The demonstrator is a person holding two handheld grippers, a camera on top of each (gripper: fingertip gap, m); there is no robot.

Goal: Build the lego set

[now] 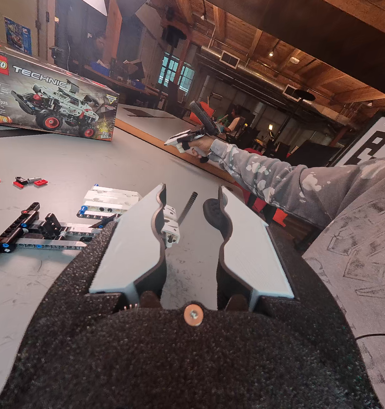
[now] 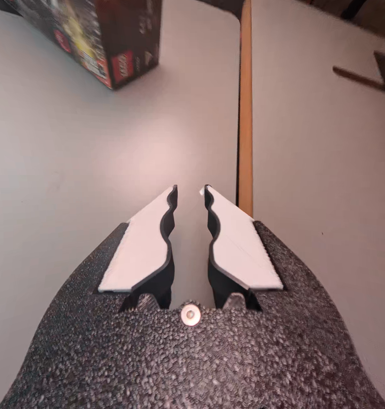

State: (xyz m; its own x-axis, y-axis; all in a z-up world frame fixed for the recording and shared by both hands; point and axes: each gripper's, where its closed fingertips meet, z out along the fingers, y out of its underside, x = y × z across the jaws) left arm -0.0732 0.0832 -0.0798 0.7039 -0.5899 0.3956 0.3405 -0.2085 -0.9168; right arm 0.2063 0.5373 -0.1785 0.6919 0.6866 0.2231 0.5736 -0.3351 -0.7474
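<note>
My left gripper [image 1: 190, 190] is open and empty, low over the grey table [image 1: 120, 168]. Beyond its tips lie a small white spotted piece [image 1: 171, 223] close to the left finger, a black axle [image 1: 187, 205] and a black tyre [image 1: 210, 210] by the right finger. A black and grey beam frame with blue pins [image 1: 32, 230] lies to the left, with stacked white panels [image 1: 109, 199] behind it. My right gripper [image 2: 191, 188] is open and empty above bare table [image 2: 98, 155]. In the left wrist view it [image 1: 171, 142] is held up in a hand, off to the right.
The set's box [image 1: 52, 99] stands at the back left; its corner shows in the right wrist view [image 2: 120, 44]. Small red, black and grey parts [image 1: 30, 181] lie left. A wooden strip [image 2: 245, 110] separates this table from another table. A grey spotted sleeve [image 1: 264, 177] crosses right. Left tips to right tips: about 55 cm. The small white spotted piece [image 1: 171, 223] is closer to my left gripper, around 8 cm from its tips; the right tips are 50 cm off.
</note>
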